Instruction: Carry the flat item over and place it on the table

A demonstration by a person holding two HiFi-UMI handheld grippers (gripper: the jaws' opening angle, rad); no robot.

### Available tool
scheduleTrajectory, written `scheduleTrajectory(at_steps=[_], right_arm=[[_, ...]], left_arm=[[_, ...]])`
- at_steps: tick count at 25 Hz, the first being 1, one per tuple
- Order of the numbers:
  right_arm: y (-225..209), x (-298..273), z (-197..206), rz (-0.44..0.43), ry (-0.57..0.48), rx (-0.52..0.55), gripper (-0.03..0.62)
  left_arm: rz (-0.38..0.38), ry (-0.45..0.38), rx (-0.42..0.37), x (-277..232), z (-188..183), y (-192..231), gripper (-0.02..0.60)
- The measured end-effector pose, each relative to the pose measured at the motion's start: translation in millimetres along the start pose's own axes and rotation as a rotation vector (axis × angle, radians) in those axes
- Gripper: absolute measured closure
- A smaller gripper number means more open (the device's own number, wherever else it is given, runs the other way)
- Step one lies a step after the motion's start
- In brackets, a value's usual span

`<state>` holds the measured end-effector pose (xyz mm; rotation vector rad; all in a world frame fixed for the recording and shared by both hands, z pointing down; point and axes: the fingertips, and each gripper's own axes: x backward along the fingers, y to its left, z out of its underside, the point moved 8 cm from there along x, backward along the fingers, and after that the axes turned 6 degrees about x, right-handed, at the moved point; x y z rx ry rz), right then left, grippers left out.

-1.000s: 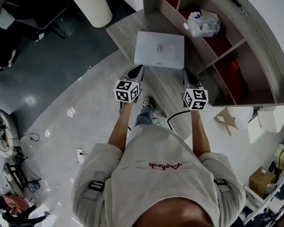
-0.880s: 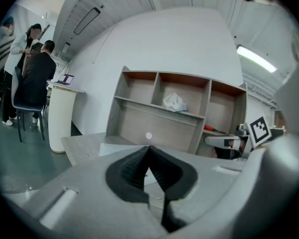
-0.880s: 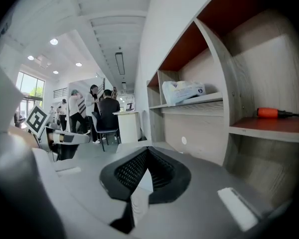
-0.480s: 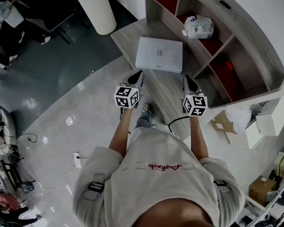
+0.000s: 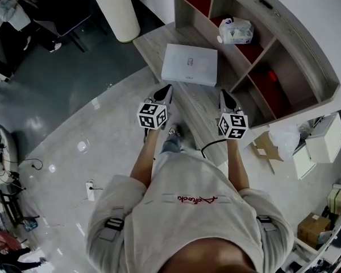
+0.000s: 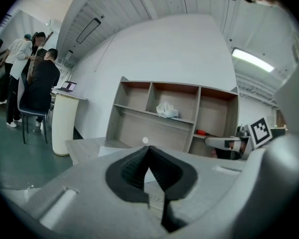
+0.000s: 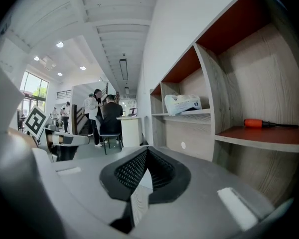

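The flat item is a white box [image 5: 189, 64] lying flat on the wooden table [image 5: 200, 110] in front of the shelf unit. In the head view my left gripper [image 5: 169, 87] is just short of the box's near left corner, and my right gripper [image 5: 224, 92] is just off its near right corner. Both point at the box and neither touches it. The left gripper view shows its jaws [image 6: 148, 148] pressed together with nothing between them, the box [image 6: 111, 151] lying beyond. In the right gripper view those jaws [image 7: 147, 151] are likewise shut and empty.
A wooden shelf unit [image 5: 298, 50] with red-backed compartments curves along the table's far side. It holds a pack of tissues [image 5: 236, 31] and a red-handled screwdriver [image 7: 266, 124]. A white cylinder stand [image 5: 111, 7] is at the table's far left end; people sit beyond it. Cardboard boxes [image 5: 312, 226] lie on the floor at right.
Both grippers have drawn back a little from the box's near edge and risen slightly, still shut. The box has stayed flat on the table.
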<state>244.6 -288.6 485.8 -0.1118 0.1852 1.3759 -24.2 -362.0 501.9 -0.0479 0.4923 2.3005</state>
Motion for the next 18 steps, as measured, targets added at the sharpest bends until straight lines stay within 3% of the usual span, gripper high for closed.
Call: scheduleTrajectory(at_steps=[18], right_arm=[[-0.2,1.1,1.6,-0.015,-0.009,-0.002,0.589]], left_arm=[[-0.003,-0.003,0.000,-0.6,3.9,-6.3,0.580]])
